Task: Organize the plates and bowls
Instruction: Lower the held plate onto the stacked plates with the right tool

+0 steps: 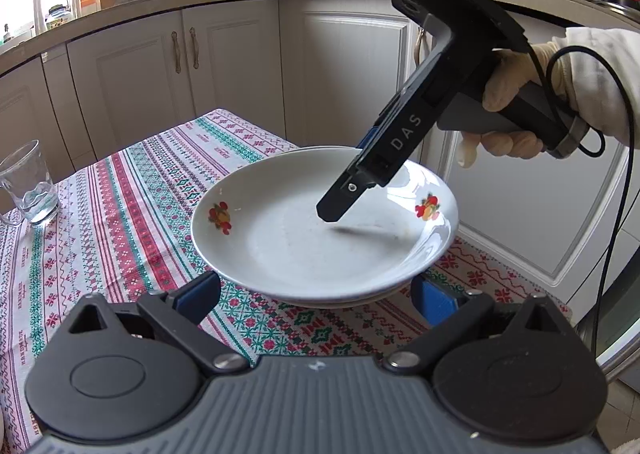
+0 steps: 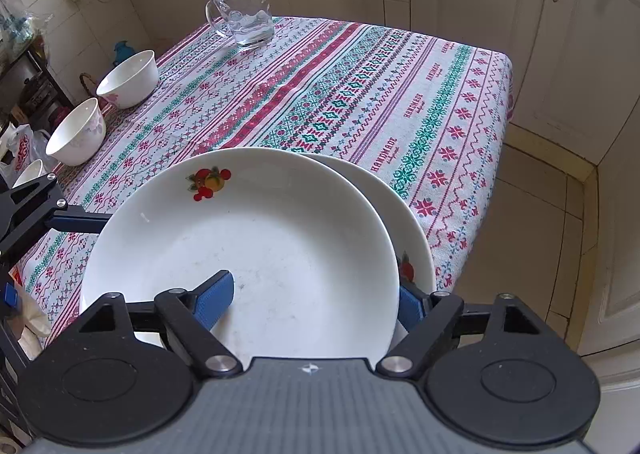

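A white plate with fruit motifs is set on top of a second plate at the table's near corner, the lower one showing at about three o'clock in the right wrist view – the stack is slightly off-centre, so it is judged freshly placed and not yet squared up. The right gripper is angled steeply down over the upper plate's rim: one blue pad lies inside the dish, the other outside at the rim, and a clear gap is seen on both sides, so the jaws stand partly open and nothing is held. The left gripper is kept wide open just short of the stack, its pads flanking the plates at six o'clock without touching – probably to steady or align them. Three bowls are left at nine to ten o'clock along the far edge of the tablecloth, still unstacked; a glass mug stands at twelve.
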A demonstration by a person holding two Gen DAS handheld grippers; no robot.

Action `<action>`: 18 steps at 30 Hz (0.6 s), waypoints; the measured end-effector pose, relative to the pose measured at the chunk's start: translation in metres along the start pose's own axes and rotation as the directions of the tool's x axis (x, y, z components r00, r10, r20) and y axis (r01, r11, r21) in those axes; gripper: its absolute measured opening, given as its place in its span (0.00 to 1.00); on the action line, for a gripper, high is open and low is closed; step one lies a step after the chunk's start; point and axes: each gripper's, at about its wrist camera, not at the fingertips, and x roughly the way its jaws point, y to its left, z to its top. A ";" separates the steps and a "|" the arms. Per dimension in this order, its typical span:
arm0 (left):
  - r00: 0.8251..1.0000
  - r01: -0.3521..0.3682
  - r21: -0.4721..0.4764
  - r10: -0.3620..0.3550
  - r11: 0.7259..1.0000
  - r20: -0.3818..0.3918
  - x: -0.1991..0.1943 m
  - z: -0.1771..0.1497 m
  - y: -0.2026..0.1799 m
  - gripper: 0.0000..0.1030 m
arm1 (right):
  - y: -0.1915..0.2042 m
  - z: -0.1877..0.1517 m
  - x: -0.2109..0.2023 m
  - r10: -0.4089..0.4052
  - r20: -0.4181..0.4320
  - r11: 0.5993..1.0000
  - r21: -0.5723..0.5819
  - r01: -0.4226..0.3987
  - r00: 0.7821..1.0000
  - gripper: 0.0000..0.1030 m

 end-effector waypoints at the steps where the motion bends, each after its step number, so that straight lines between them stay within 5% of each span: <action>1: 1.000 0.000 0.001 0.000 1.000 0.002 0.000 0.000 0.000 0.98 | 0.000 -0.001 -0.001 -0.004 -0.002 1.000 0.000 0.004 1.000 0.85; 18: 0.999 0.020 0.023 -0.021 1.000 0.029 0.008 -0.001 0.003 0.98 | 0.003 -0.010 -0.019 -0.022 -0.002 0.999 0.024 0.022 1.000 0.87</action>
